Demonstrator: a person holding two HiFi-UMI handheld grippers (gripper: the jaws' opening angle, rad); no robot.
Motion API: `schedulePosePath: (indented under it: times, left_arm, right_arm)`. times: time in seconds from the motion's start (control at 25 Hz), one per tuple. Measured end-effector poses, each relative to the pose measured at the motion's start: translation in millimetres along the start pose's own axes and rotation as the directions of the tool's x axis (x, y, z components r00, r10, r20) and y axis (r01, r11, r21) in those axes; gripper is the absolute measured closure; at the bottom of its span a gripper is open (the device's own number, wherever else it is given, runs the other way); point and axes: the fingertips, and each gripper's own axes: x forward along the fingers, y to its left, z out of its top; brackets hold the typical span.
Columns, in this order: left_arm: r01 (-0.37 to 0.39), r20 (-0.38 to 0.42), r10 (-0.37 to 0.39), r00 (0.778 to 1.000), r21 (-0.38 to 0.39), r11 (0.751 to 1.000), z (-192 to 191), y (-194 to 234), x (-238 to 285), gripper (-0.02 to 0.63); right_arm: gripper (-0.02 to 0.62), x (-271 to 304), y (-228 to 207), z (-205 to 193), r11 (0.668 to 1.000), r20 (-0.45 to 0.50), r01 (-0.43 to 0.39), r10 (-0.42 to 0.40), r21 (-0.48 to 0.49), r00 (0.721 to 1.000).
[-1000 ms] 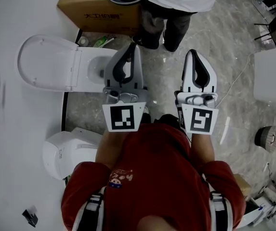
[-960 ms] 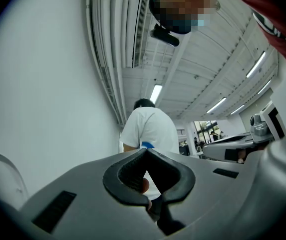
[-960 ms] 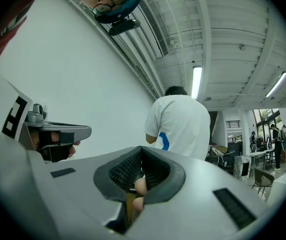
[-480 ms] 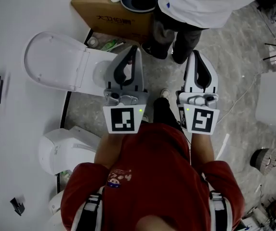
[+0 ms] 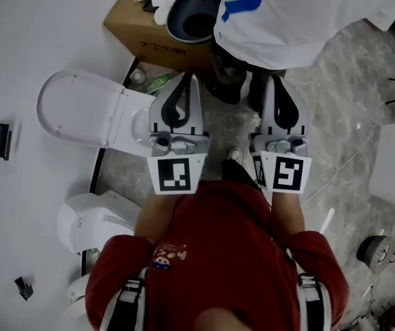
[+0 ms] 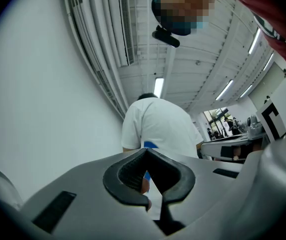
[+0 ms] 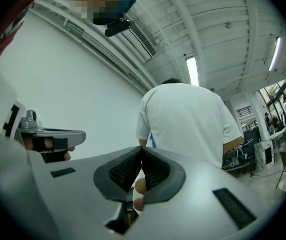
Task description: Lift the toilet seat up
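- Toilet seat (image 5: 80, 109) is showing at the left of the head view as a white oval flap, tipped up and leaning toward the white wall.
- Toilet bowl (image 5: 134, 112) is sitting just beside it, mostly hidden behind the left gripper; I cannot tell if both ring and lid are up.
- Left gripper (image 5: 189, 76) is hanging over the bowl's edge, not touching the seat, jaws closed tip to tip with nothing between them.
- Right gripper (image 5: 274, 80) is sitting well apart from the toilet over the marble floor (image 5: 335, 136), jaws also pressed together and empty.
- Both gripper views are looking at a person in a white shirt (image 5: 300, 19) standing just ahead, not at the toilet.
- Cardboard box (image 5: 149, 29) is standing beyond the toilet, and a second toilet (image 5: 94, 216) is sitting nearer along the wall.
- Judgement: the lift looks done. If a ring is lying flat, drop the left gripper to the front rim, open it, hook under the edge and swing up about the hinge until it leans back, staying clear of the person.
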Motion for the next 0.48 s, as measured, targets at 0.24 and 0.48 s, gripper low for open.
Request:
schedulePosePath:
  times: [0.24, 0.48]
  left_arm:
    - [-0.053, -0.015, 0.053, 0.998, 0.013, 0.999, -6.5, -11.8, 39.2, 0.594]
    - [-0.122, -0.030, 0.124, 0.992, 0.044, 0.992, -12.5, -4.2, 58.8, 0.594]
  right_arm:
    - [0.581, 33.4, -30.1, 2.3, 0.996, 0.062, -0.073, 0.071, 0.044, 0.996]
    - [0.581, 58.6, -28.0, -15.0, 0.985, 0.036, -0.161, 0.159, 0.059, 0.987]
